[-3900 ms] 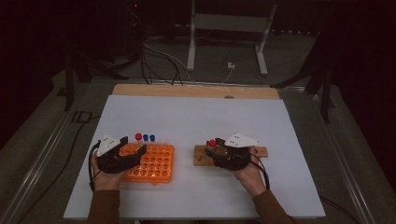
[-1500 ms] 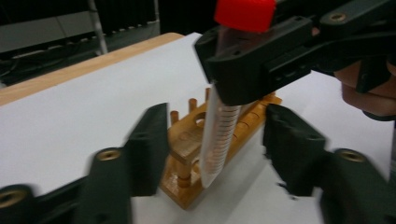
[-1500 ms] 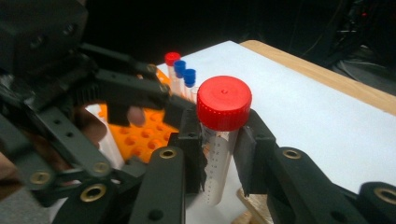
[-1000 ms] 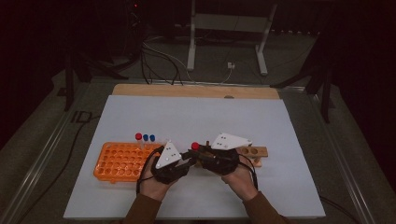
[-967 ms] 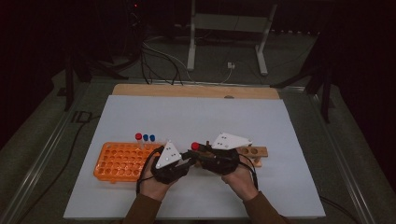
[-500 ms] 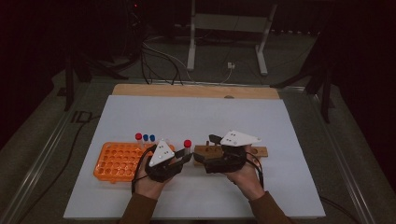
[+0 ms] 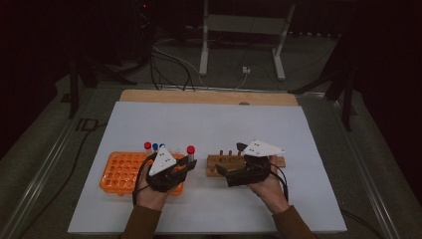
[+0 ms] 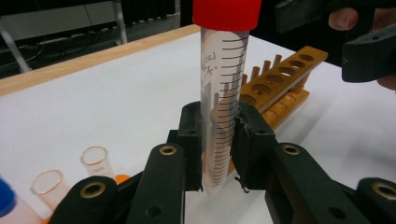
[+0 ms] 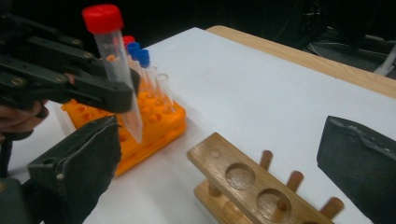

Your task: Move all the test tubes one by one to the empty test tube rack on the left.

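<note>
A clear graduated tube with a red cap point(image 8: 222, 107) stands upright between the jaws of my left gripper point(image 8: 219, 140), which is shut on its lower part. In the high view this left gripper point(image 7: 186, 165) hovers at the right end of the orange rack point(image 7: 122, 174), the tube's red cap point(image 7: 190, 149) above it. My right gripper point(image 7: 228, 167) is open over the left end of the wooden rack point(image 7: 222, 160). The right gripper view shows its jaws wide apart around the wooden rack point(image 9: 238, 179), with the held tube point(image 9: 116, 60) off to the left.
The orange rack point(image 9: 154, 121) carries red- and blue-capped tubes point(image 7: 154, 146) and two uncapped ones point(image 8: 95, 161) along its far edge. The wooden rack's point(image 8: 275, 88) holes are empty. White table surface point(image 7: 209, 124) stretches beyond both racks to a wooden strip point(image 7: 209, 97).
The grippers met mid-table a second ago with the red-capped tube between them. Now the left one has carried it left toward the orange rack, and the right has drawn back, open.
</note>
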### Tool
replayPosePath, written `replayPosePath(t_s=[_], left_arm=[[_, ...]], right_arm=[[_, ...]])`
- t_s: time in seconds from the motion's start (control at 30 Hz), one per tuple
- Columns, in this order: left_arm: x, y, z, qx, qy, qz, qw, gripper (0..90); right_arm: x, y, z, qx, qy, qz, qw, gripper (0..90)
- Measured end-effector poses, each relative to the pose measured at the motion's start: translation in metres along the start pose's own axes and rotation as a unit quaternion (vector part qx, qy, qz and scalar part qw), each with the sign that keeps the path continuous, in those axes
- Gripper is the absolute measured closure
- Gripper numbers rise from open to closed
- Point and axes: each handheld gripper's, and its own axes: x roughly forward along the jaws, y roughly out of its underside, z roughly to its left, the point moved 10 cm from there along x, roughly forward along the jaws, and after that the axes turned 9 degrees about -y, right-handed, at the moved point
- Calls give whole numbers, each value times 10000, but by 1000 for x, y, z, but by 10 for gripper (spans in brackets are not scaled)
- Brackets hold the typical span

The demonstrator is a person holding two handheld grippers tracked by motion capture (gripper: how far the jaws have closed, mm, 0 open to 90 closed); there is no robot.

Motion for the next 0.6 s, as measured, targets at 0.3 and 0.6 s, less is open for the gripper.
replayPosePath(t_s=[0.3, 0.6], left_arm=[[-6, 0, 12, -64, -114, -29, 9999, 753], [-12, 0, 24, -128, -245, -67, 9996, 753]], right_arm=[[-11, 6, -13, 84, 153, -71, 9998, 0], [-24, 13, -27, 225, 327, -132, 9991, 0]])
